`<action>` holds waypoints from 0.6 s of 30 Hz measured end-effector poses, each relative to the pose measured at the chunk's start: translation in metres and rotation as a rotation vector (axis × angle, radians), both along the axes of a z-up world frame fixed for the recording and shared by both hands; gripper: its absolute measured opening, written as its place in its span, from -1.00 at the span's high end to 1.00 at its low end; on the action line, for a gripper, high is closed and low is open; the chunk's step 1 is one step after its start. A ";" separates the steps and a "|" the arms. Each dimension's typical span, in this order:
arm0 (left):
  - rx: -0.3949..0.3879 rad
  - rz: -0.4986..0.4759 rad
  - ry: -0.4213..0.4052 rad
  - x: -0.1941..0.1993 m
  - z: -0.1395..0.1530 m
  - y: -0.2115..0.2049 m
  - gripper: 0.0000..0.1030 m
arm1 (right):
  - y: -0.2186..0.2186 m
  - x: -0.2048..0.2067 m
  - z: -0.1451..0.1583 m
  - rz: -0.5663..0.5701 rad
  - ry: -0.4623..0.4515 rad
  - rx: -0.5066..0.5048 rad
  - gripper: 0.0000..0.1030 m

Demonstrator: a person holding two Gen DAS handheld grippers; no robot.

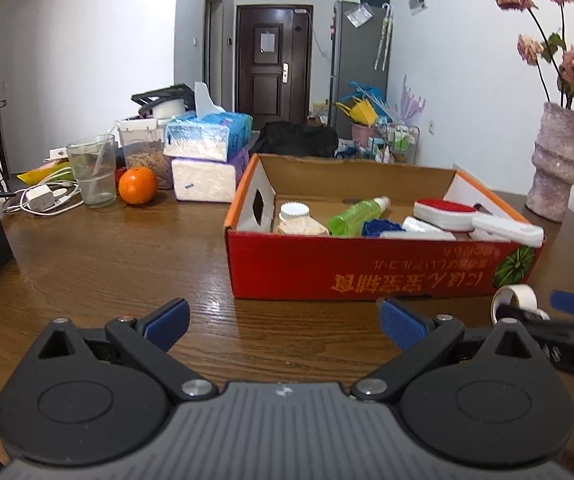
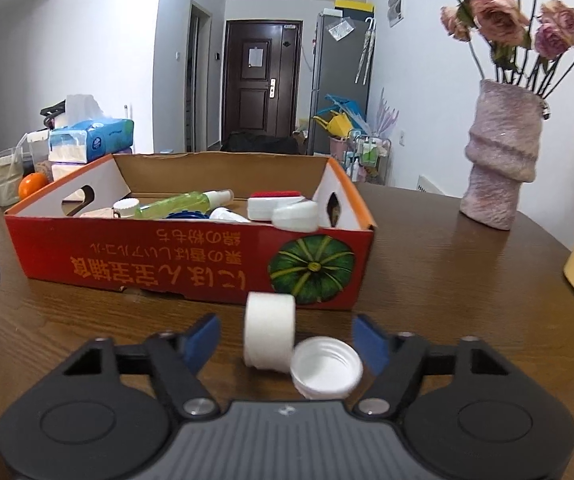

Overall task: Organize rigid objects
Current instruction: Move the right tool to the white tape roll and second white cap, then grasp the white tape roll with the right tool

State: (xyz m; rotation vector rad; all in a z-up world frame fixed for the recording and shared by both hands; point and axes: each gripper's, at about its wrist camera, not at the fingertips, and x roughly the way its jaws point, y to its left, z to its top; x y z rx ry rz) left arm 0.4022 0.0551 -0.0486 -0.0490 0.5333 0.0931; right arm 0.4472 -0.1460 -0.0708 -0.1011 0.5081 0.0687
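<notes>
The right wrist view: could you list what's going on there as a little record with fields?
Surface: wooden table
Container: red cardboard box, open top, already holding bottles and small items
In front of box: white tape roll standing on edge, white bottle cap beside it, open side up
Right tool: open, both items between its blue pads, not gripped
Left tool: open, nothing between its pads
Nearby: pink vase with dried roses

The box (image 2: 191, 264) sits on the bench (image 2: 447, 280); the tape roll (image 2: 269, 336) and cap (image 2: 325, 366) lie before it, seemingly touching, vase (image 2: 503, 160) at two o'clock.
</notes>
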 end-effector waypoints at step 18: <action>0.016 -0.039 0.050 0.014 -0.015 -0.011 -1.00 | -0.015 -0.007 0.011 -0.009 -0.048 0.073 0.54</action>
